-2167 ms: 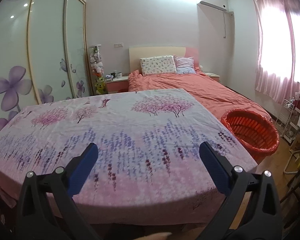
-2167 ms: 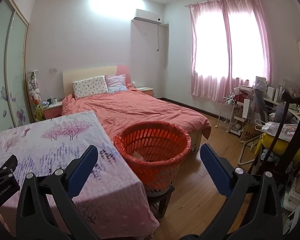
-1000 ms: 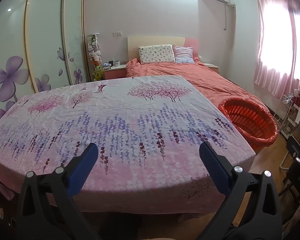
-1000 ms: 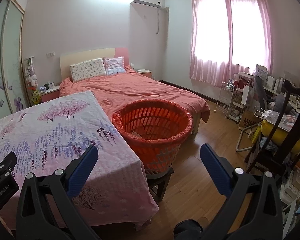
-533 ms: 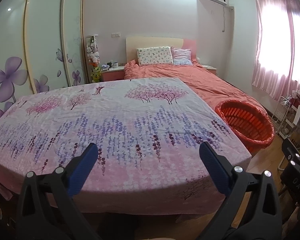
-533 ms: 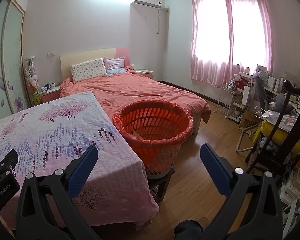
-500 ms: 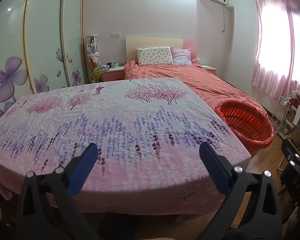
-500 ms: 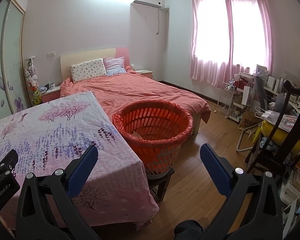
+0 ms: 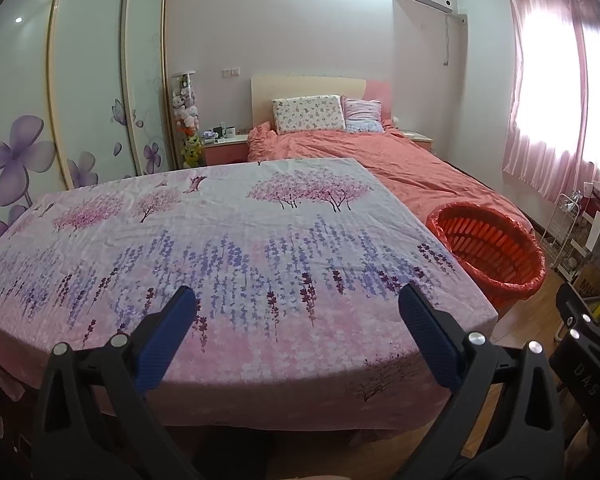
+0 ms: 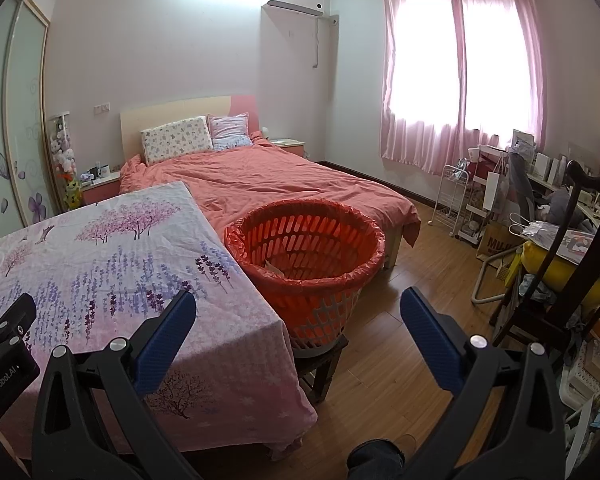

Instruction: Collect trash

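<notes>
Orange plastic, slatted and lined with a red bag, one basket (image 10: 306,256) stands on a low stool just beside the flower-clothed bench (image 9: 228,248); a scrap of paper (image 10: 274,269) lies inside. The left tool (image 9: 298,332) and right tool (image 10: 298,332) both gape wide, holding nothing. "GenRobot.AI" reads on the left tool's body, "DAS" on the right's. Two pillows (image 10: 196,140) rest on the bed (image 10: 268,184).

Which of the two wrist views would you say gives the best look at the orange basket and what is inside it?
The right wrist view: the orange basket sits near centre, showing its red liner, slatted wall, the stool beneath, and a brownish scrap inside. The left wrist view shows it smaller at the right, beyond the floral-covered table, its bottom hidden.
</notes>
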`<state>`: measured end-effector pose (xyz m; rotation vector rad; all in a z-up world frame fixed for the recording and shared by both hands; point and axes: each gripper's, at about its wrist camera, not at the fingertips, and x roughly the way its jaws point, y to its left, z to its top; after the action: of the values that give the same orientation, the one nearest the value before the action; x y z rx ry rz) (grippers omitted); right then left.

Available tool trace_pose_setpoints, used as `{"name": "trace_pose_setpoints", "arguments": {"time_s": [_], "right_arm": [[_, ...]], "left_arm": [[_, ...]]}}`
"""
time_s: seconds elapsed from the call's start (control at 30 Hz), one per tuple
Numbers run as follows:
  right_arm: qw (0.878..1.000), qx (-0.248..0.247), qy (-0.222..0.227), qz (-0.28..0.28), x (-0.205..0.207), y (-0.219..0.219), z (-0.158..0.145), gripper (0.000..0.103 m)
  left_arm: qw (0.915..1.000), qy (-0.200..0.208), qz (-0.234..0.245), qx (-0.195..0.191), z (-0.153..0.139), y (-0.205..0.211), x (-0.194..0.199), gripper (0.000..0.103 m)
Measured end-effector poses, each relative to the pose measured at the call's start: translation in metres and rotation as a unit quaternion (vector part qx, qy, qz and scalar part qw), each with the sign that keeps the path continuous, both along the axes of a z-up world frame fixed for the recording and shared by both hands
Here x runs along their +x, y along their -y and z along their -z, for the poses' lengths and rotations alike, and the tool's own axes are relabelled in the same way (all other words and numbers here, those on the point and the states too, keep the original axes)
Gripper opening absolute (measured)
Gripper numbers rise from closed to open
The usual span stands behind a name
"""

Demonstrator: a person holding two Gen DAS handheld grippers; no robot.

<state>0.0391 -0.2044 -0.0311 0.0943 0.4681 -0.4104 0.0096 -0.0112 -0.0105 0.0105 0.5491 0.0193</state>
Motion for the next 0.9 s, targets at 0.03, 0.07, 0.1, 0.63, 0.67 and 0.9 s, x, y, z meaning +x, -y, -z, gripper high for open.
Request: {"name": "trace_pose_setpoints", "arguments": {"time_s": [0.03,0.07,0.1,0.63,0.67,0.9], "right_arm": [[1.000,0.000,0.000,0.000,0.000,0.000,0.000,0.101],[1.000,0.000,0.000,0.000,0.000,0.000,0.000,0.101],[1.000,0.000,0.000,0.000,0.000,0.000,0.000,0.101],[1.000,0.000,0.001,0.002,-0.001,0.001,-0.001,0.101],[1.000,0.000,0.001,0.002,-0.002,0.002,-0.001,0.101],[1.000,0.000,0.001,0.002,-0.002,0.001,-0.001,0.101]], "left_arm": [[1.0000,0.001,0.001,-0.001,-0.001,0.000,0.000,0.099],[1.0000,0.002,0.002,-0.001,-0.001,0.001,-0.001,0.099],[1.0000,0.002,0.004,-0.002,-0.002,0.002,-0.001,0.099],[0.9999,0.004,0.015,-0.002,-0.004,0.009,-0.002,0.099],[0.9999,0.004,0.015,-0.001,-0.004,0.009,-0.002,0.099],[0.9999,0.004,0.017,-0.001,-0.004,0.010,-0.003,0.099]]}}
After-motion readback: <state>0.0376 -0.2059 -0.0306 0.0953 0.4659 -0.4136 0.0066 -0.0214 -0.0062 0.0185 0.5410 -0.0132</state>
